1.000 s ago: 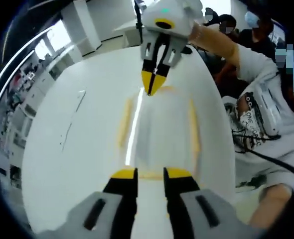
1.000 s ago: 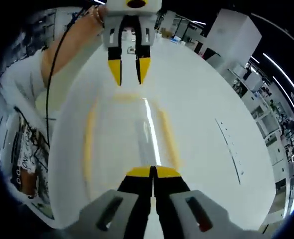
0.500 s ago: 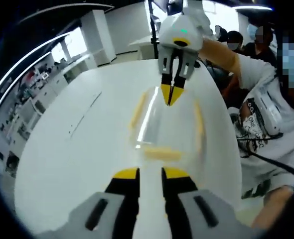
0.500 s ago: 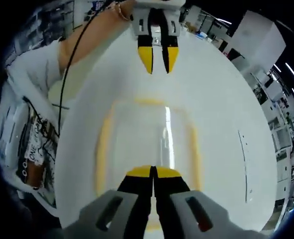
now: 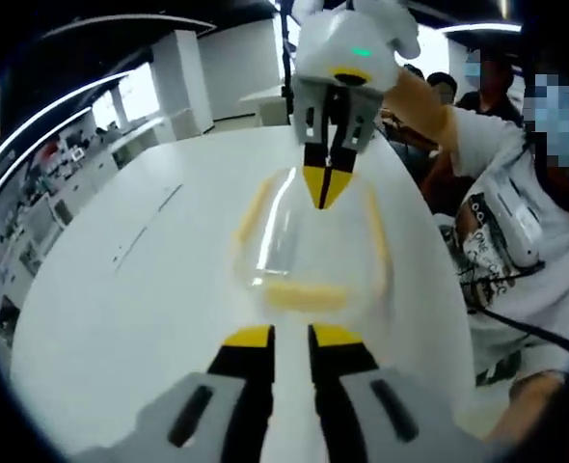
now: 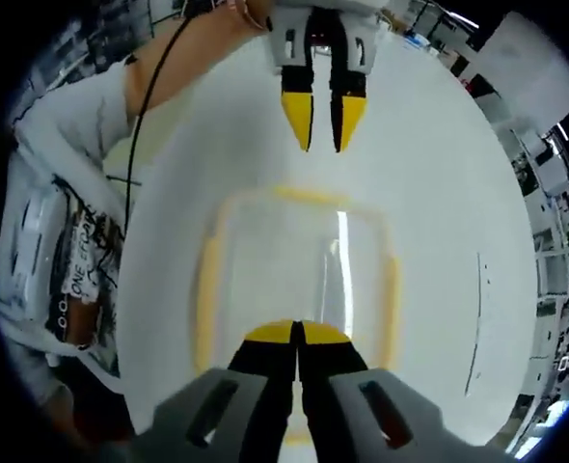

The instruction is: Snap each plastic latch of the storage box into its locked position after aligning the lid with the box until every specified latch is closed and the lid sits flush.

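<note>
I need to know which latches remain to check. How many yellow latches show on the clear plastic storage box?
4, one per side. In the right gripper view: far latch, left latch, right latch, and the near latch, mostly hidden behind the right gripper.

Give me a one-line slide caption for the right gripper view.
Right gripper, jaws shut, over the clear storage box with yellow latches on the white table; left gripper slightly open opposite.

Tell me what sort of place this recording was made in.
Probably an open-plan lab or office. A clear plastic storage box with yellow latches sits on a large round white table, tall white pillars stand behind, and cluttered workbenches line the edge of the room.
</note>
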